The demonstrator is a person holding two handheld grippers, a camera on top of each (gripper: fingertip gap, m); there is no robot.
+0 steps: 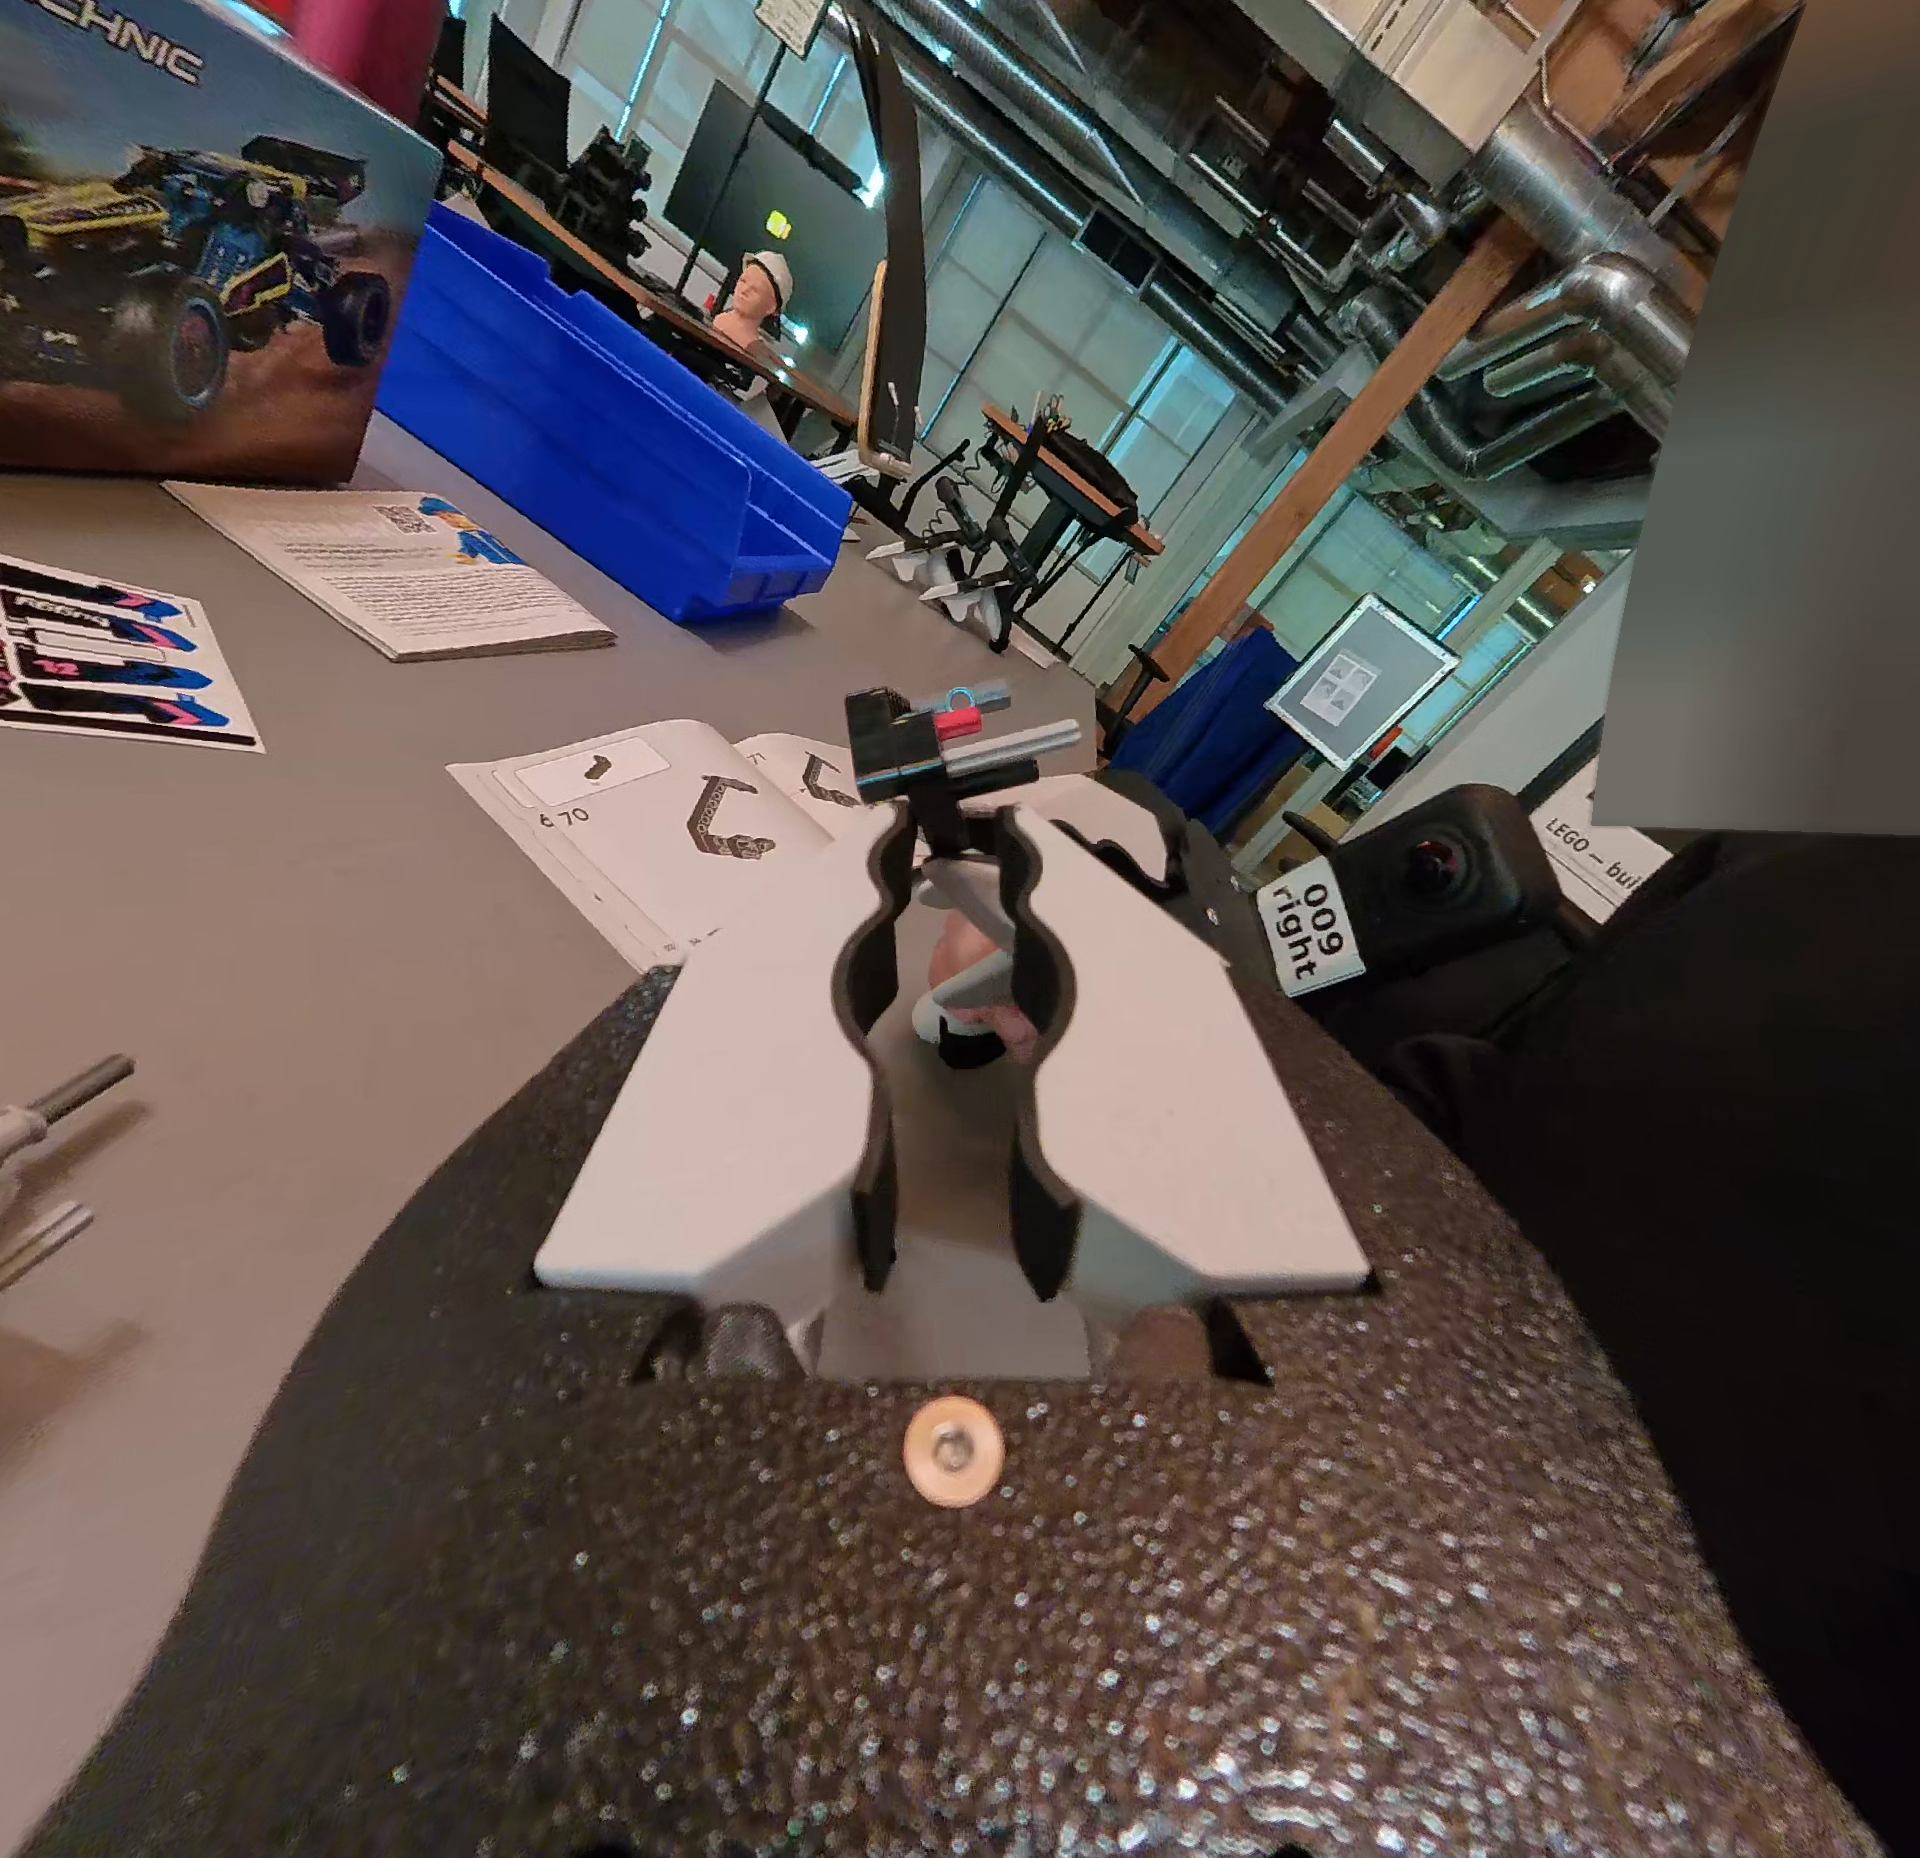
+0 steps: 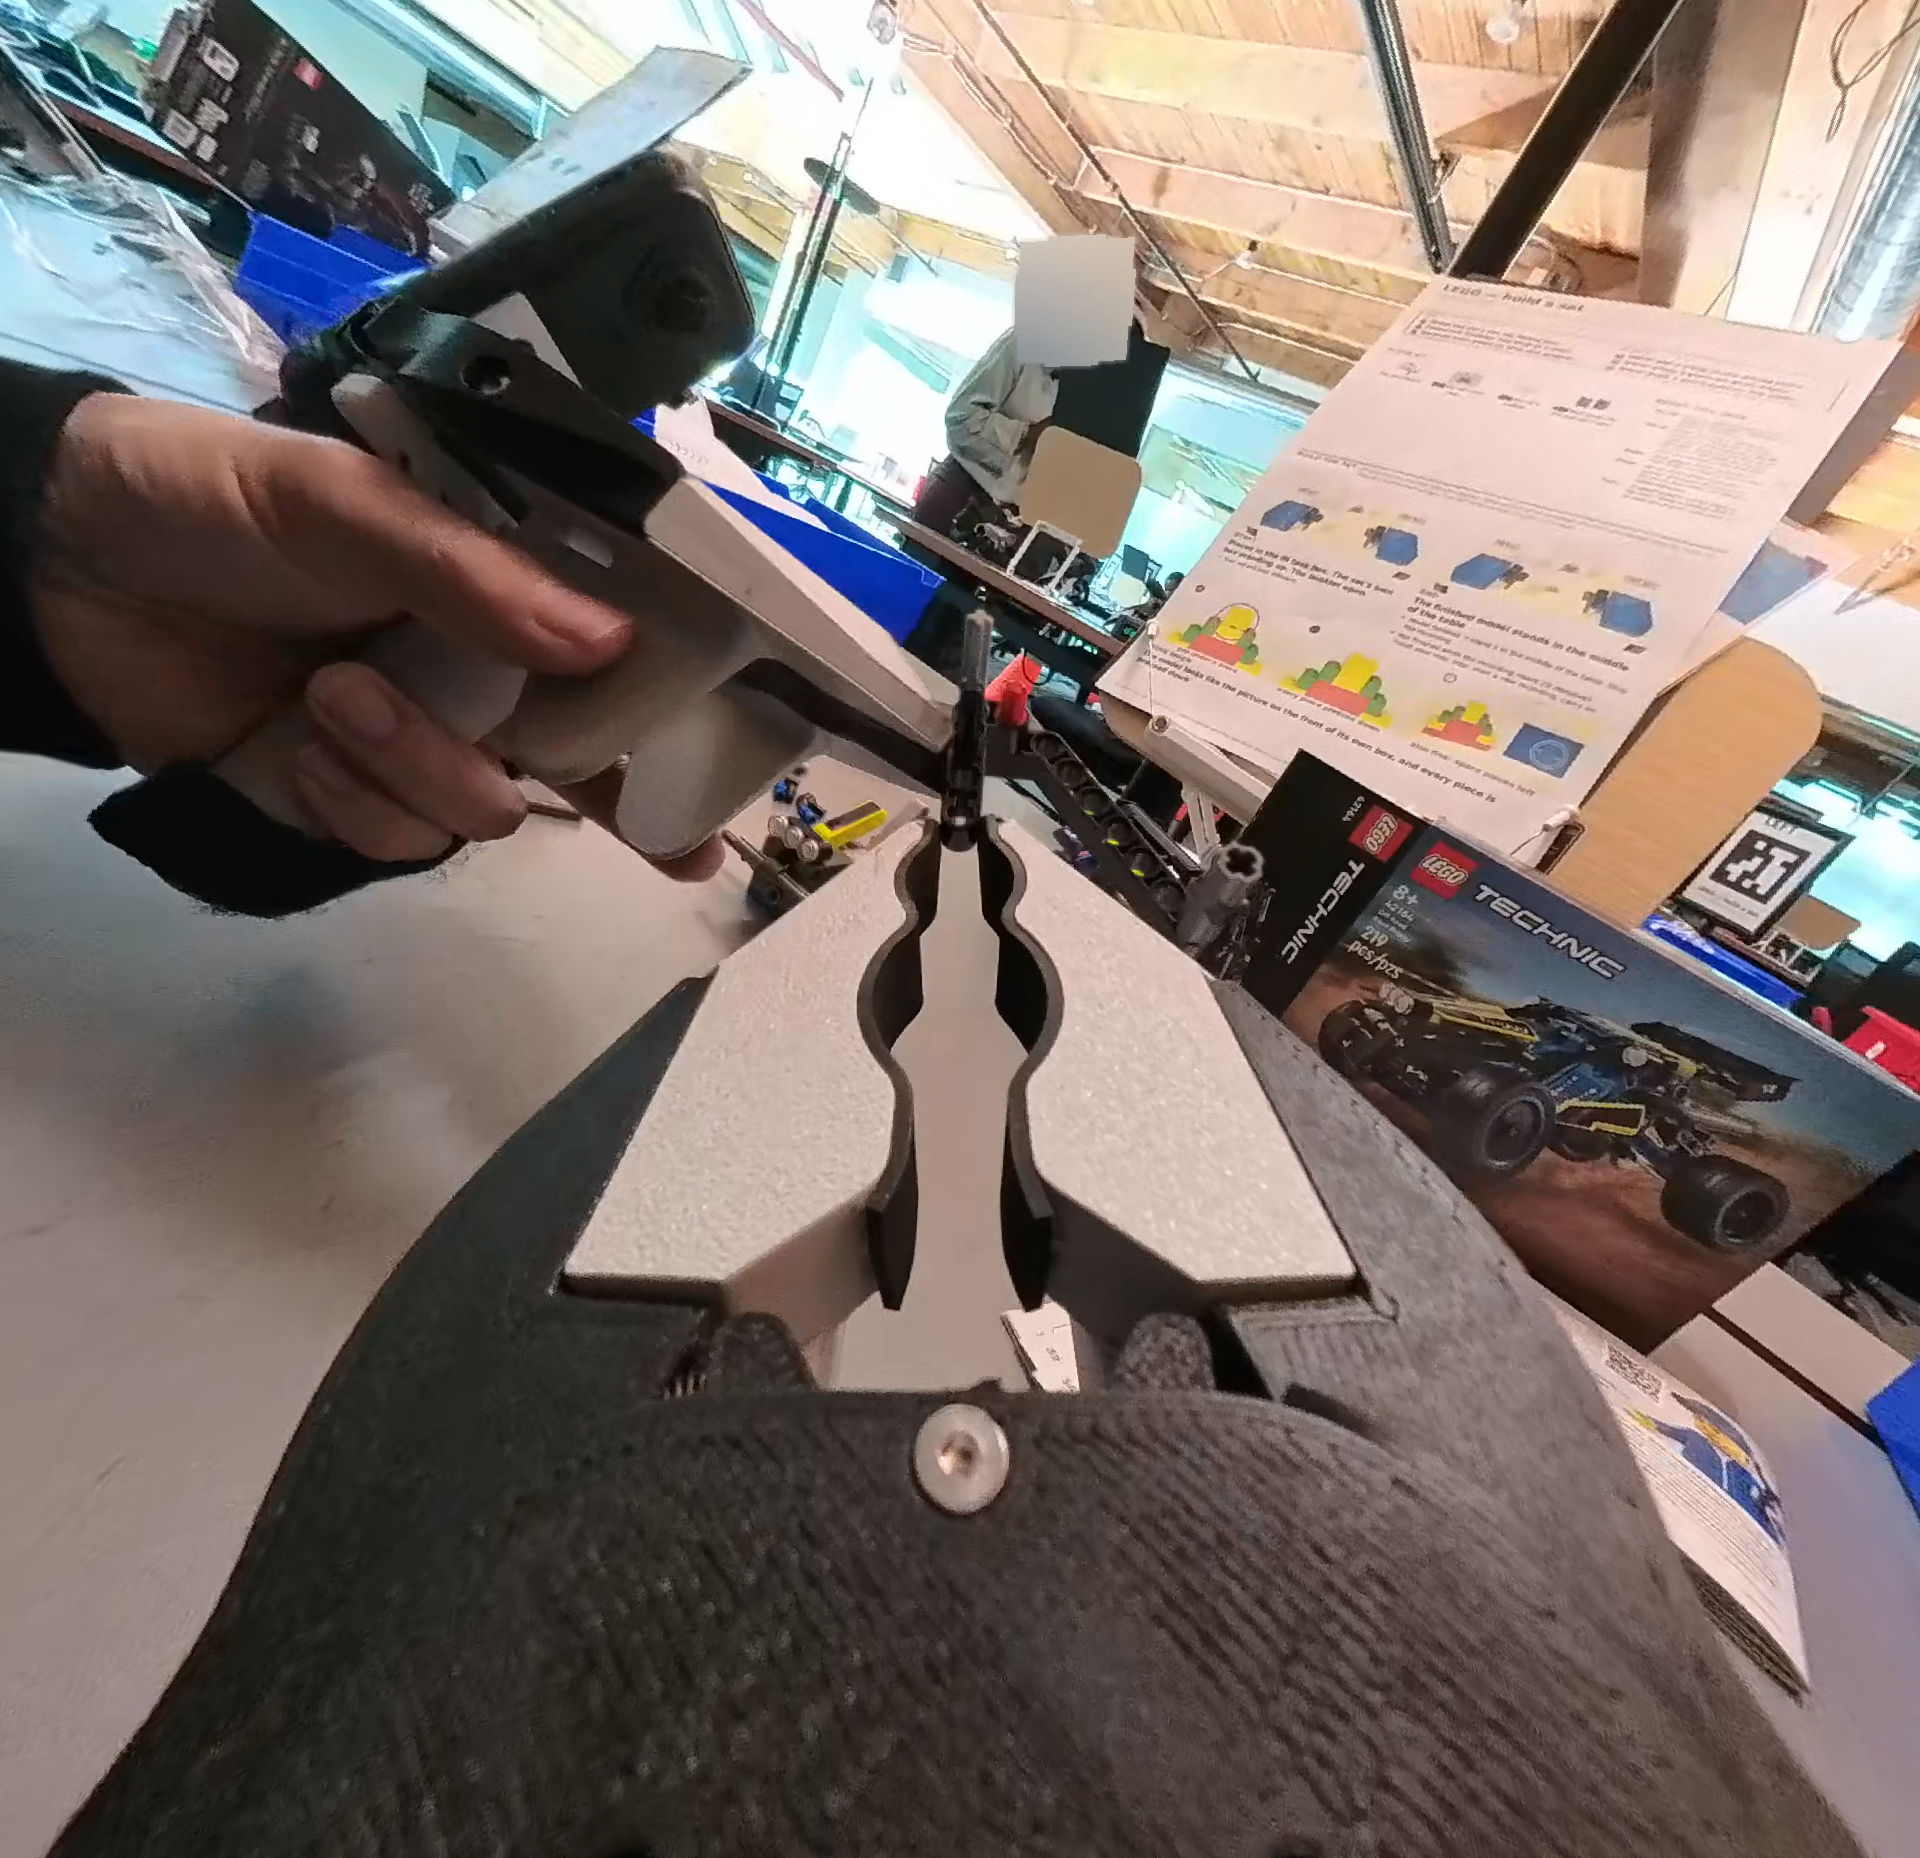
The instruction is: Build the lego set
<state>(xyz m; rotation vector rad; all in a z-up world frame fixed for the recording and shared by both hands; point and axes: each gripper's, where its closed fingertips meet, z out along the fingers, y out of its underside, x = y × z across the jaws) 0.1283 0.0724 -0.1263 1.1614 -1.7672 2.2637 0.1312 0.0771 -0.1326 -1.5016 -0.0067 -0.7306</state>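
Speckled black left gripper [image 1: 951,832] body fills the foreground; its grey fingers [image 1: 821,904] are clenched on the black stem of a small black-and-grey brick assembly with a red pin [image 1: 935,743], held above the grey surface [image 1: 312,925] over an open instruction booklet [image 1: 644,821]. Right gripper [image 2: 961,842] fingers pinch the lower tip of a thin black connector piece [image 2: 966,738] on that same assembly. Judgement: keep both grips steady and aligned; loose parts [image 2: 810,837] lie near.
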